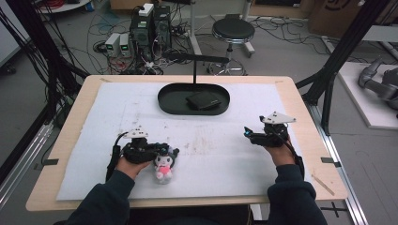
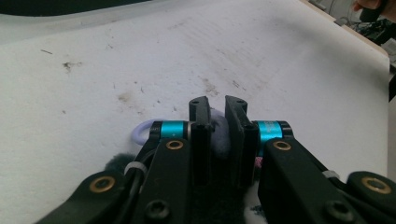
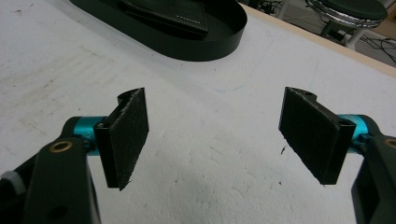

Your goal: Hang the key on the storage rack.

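A small plush toy with a black hood, white face and pink body lies on the white mat near the front left. My left gripper is shut on the toy's dark top; in the left gripper view the jaws pinch grey-purple fabric, and a white ring pokes out beside them. My right gripper hovers over the mat at the right, open, with nothing between its pads.
A black oval tray at the back centre holds a black wallet. A black stand rises behind it. Beyond the wooden table edge are a stool and computers.
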The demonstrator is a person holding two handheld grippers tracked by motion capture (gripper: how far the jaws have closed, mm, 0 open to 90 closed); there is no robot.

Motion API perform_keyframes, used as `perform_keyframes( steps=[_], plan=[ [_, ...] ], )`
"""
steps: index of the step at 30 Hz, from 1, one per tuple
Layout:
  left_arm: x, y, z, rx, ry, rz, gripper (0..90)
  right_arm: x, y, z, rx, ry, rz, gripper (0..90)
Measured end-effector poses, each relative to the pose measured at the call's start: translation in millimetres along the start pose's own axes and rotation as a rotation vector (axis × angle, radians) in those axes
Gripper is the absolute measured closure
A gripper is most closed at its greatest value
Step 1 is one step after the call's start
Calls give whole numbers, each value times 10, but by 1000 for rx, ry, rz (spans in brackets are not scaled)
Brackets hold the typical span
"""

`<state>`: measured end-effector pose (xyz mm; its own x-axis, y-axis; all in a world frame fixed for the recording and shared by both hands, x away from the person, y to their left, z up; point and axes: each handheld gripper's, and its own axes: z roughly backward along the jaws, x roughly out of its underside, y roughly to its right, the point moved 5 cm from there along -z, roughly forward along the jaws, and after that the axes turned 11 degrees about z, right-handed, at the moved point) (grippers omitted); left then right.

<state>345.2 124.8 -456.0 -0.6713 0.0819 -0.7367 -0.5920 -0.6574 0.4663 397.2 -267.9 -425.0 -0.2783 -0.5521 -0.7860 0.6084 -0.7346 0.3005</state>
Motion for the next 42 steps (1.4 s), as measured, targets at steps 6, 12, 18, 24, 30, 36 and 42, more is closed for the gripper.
perform_keyframes(
  steps=[6,12,18,24,30,36,42],
  plan=[
    [-117,-89,114,7,57,21,844,1,4,1,-1,3,-2,245],
    [-299,-266,219,8,85,14,846,2,-5,0,-4,1,-6,245],
    [-411,-329,49,-2,40,-18,840,-4,21,20,6,12,-21,245],
    [-391,-280,-64,-223,52,-28,426,-6,14,-9,-1,12,-23,245],
    [-314,-160,136,-407,125,-54,264,-8,7,-2,-4,12,-20,246],
    [-210,-145,366,-537,144,-22,264,-5,9,1,-6,11,-23,245],
    [-24,-169,393,-505,105,58,265,-3,3,-11,-6,6,-23,245]
  ],
)
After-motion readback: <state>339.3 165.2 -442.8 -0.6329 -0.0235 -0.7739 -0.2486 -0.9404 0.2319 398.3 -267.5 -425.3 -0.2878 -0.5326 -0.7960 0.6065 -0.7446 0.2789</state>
